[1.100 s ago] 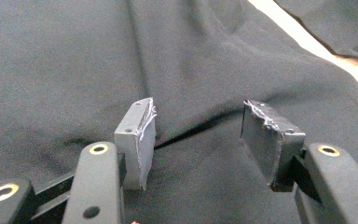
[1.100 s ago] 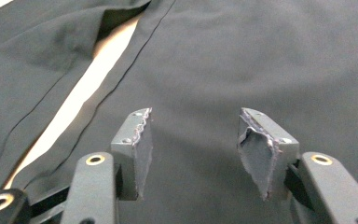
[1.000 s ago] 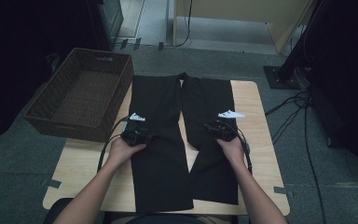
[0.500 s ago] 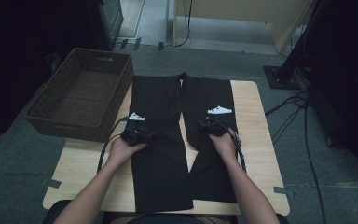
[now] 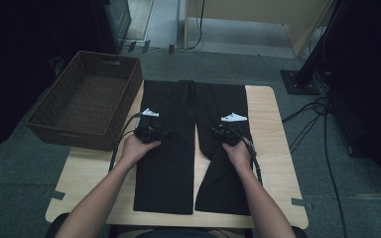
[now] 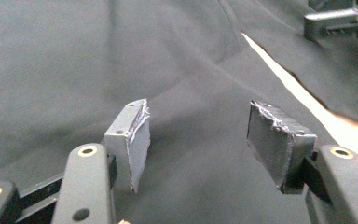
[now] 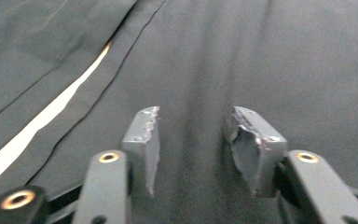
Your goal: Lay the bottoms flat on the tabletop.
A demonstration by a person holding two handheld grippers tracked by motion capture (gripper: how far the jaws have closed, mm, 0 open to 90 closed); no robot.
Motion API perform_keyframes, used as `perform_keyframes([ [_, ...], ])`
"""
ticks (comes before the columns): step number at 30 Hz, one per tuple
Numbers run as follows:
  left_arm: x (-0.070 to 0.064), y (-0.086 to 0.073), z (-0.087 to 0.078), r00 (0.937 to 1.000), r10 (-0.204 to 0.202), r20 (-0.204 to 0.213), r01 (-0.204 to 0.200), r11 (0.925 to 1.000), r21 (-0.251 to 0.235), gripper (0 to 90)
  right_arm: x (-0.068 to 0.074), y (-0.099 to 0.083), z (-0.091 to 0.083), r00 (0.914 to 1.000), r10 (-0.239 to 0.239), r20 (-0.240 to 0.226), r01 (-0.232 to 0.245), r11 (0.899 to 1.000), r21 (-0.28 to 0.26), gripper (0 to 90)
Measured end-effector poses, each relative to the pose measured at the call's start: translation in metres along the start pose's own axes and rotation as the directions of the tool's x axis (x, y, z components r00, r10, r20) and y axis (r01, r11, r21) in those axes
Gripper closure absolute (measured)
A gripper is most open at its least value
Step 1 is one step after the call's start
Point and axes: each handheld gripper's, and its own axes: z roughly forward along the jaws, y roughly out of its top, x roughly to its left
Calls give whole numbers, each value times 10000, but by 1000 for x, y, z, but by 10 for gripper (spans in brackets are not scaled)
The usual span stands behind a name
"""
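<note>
A pair of black trousers (image 5: pixel 171 168) lies flat on the wooden table (image 5: pixel 273 148), waist at the far end and legs toward me. My left gripper (image 5: pixel 158 133) rests over the left leg, held in a hand. In the left gripper view its jaws (image 6: pixel 198 121) stand wide open just above the black cloth (image 6: pixel 74 56). My right gripper (image 5: pixel 222 133) hovers over the right leg near its inner edge. In the right gripper view its jaws (image 7: pixel 195 126) are open over the fabric (image 7: pixel 284 56), nothing between them. A pale strip of table (image 7: pixel 37 123) shows between the legs.
A dark wicker basket (image 5: pixel 54 106) sits at the table's left edge, overhanging it. Cables (image 5: pixel 124 134) trail from both grippers. Bare wood lies right of the trousers and at the near left corner. Black stands and floor cables (image 5: pixel 322 114) sit off to the right.
My right gripper has slid left across the right trouser leg toward the gap between the legs. My left gripper has edged slightly forward. The trousers lie as before.
</note>
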Motion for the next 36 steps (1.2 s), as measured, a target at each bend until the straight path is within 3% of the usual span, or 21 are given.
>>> perform_keyframes([
  [2,2,4,6,9996,218,-186,-218,9998,8,392,0,0,0,10000,-38,-1,38,10000,-47,611],
  [10,16,16,18,9964,300,-793,-302,9995,-10,383,1,0,0,10000,-4,-25,4,10000,-29,612],
  [14,20,16,23,9925,281,-1187,-314,9991,-267,387,1,0,0,10000,3,-20,-3,10000,-27,611],
  [16,22,14,28,9928,208,-1176,-209,9998,1,380,1,0,0,10000,-10,2,10,10000,-44,610],
  [17,21,12,29,9920,361,-1208,-360,9993,34,368,1,0,0,10000,32,11,-32,10000,-23,610],
  [21,13,11,32,9799,1012,-1718,-991,9949,203,344,1,0,0,10000,29,12,-29,10000,-25,609],
  [24,9,6,34,9688,1363,-2068,-1382,9904,57,358,1,0,0,10000,28,4,-28,10000,-26,609],
  [26,10,2,33,9688,1243,-2144,-1330,9908,-266,402,1,0,0,10000,19,7,-18,10000,-27,610],
  [30,10,0,30,9689,1291,-2110,-1391,9897,-333,504,1,0,0,10000,-8,-15,8,10000,-37,628],
  [36,4,-4,29,9712,1434,-1903,-1549,9868,-464,779,6,-1,-1,9990,-437,-121,436,9990,-58,790],
])
